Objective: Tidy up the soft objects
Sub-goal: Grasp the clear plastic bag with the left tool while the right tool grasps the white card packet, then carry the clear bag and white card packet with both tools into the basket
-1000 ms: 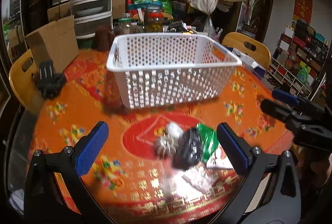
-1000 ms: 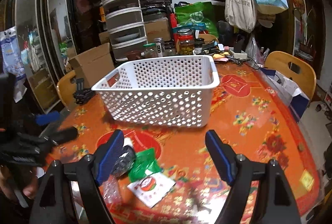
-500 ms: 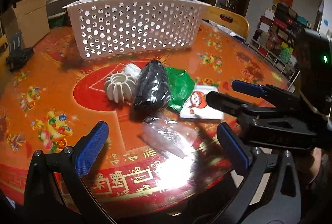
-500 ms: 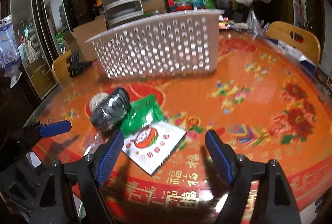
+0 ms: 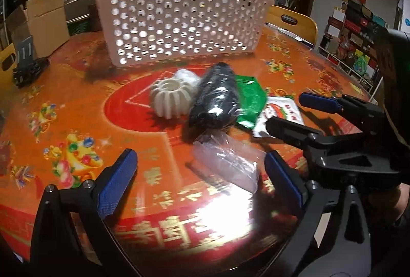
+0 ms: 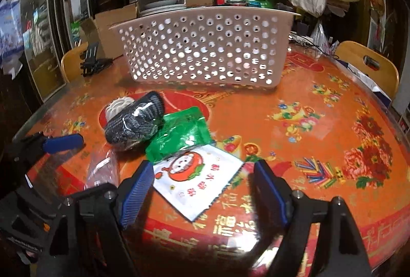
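A white perforated basket stands at the back of the orange table. In front of it lie a white ribbed ring, a black knit roll in plastic wrap, a green packet, a white packet with a red print and a clear plastic bag. My left gripper is open, low, with the clear bag between its fingers. My right gripper is open around the near end of the white packet; it also shows in the left wrist view.
Yellow chairs stand around the table. A black clamp-like tool lies at the table's left edge. Cardboard boxes, stacked drawers, bags and shelves crowd the room behind. The table's near edge is right under both grippers.
Both grippers have come down and forward from above the table to just over its near edge. The left now straddles the clear bag, the right the white packet. Objects have not moved.
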